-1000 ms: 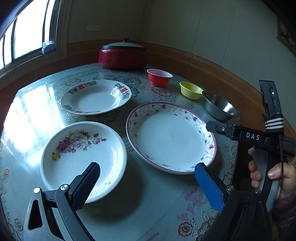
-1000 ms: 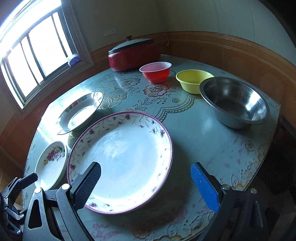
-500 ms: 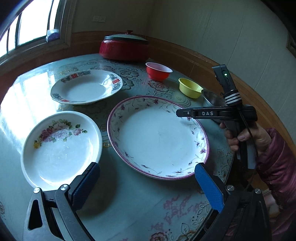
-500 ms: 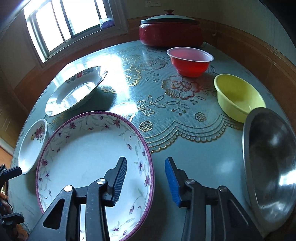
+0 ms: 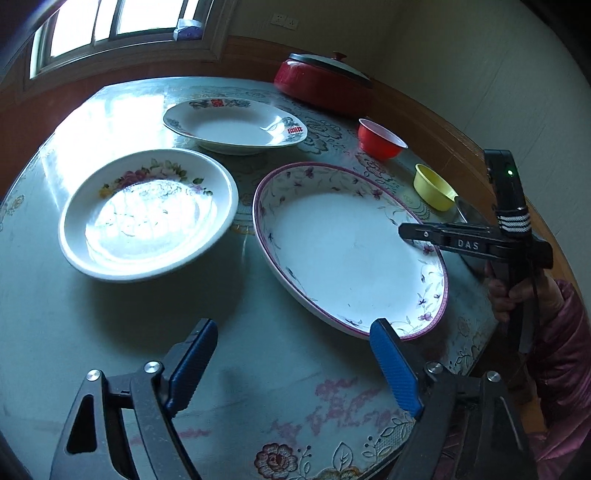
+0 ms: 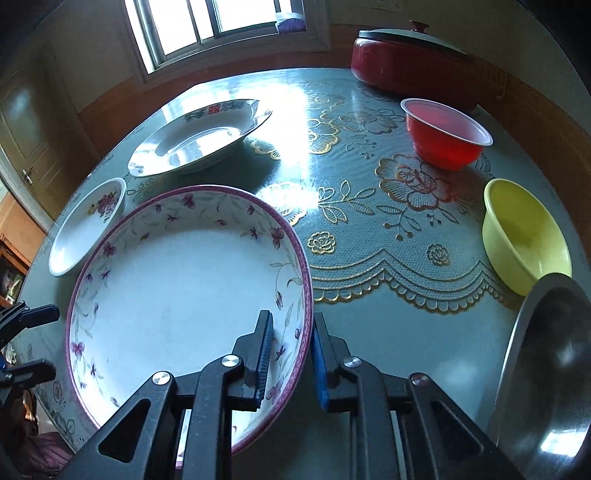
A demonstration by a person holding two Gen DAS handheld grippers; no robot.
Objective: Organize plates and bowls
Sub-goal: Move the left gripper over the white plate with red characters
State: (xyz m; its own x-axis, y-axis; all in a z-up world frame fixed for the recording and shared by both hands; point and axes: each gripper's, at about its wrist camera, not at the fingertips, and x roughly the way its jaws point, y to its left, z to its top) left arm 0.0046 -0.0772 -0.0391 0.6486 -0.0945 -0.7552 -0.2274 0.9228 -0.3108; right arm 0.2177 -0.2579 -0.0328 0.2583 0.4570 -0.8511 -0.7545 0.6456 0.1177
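Right tongs closing astride the near rim of the purple-rimmed plate, one pad inside and one outside (contact cannot be told). Left tongs released but closing, over bare counter, with nothing between the pads. The plate lies on the counter between the rose plate and the steel bowl.

Red lidded pot on floral tablecloth; window behind.
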